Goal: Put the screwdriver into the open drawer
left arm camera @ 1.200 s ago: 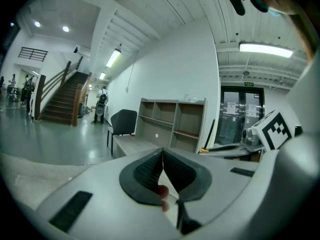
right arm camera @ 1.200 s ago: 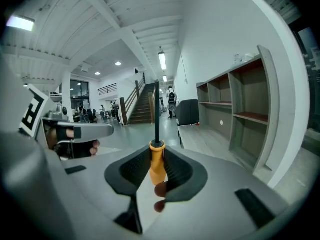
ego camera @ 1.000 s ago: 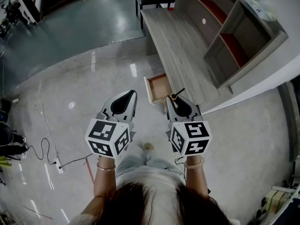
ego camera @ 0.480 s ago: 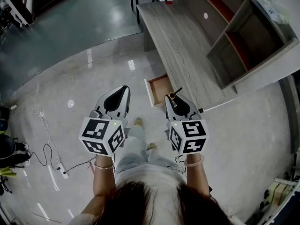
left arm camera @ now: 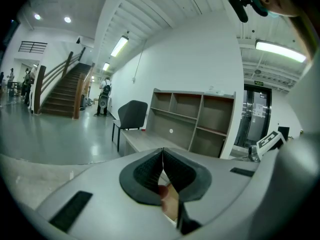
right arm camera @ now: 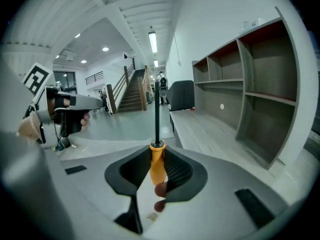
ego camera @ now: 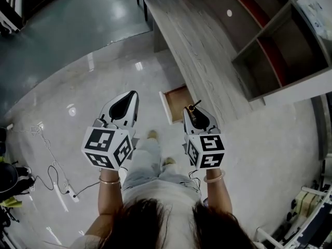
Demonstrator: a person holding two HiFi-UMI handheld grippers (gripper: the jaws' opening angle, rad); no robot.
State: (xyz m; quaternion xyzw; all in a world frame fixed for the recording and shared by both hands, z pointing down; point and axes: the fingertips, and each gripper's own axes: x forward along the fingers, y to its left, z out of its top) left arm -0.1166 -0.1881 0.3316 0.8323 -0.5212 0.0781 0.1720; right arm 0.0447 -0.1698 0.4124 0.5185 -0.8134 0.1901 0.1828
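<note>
The right gripper (right arm camera: 157, 153) is clenched on the screwdriver (right arm camera: 156, 129). Its jaws press on either side of the orange handle, and the dark shaft sticks straight out past the jaw tips. In the head view the tool is held in the air by the front edge of the desk (ego camera: 202, 51), close to the open drawer (ego camera: 179, 100) but not in it. The left gripper (left arm camera: 163, 156) has its jaws closed together on nothing, and it is well apart from the right one.

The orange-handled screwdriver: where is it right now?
The orange-handled screwdriver is clamped in the right tongs, shaft pointing forward. In the head view it appears centre-right, just right of the open wooden drawer under the grey desk.
</note>
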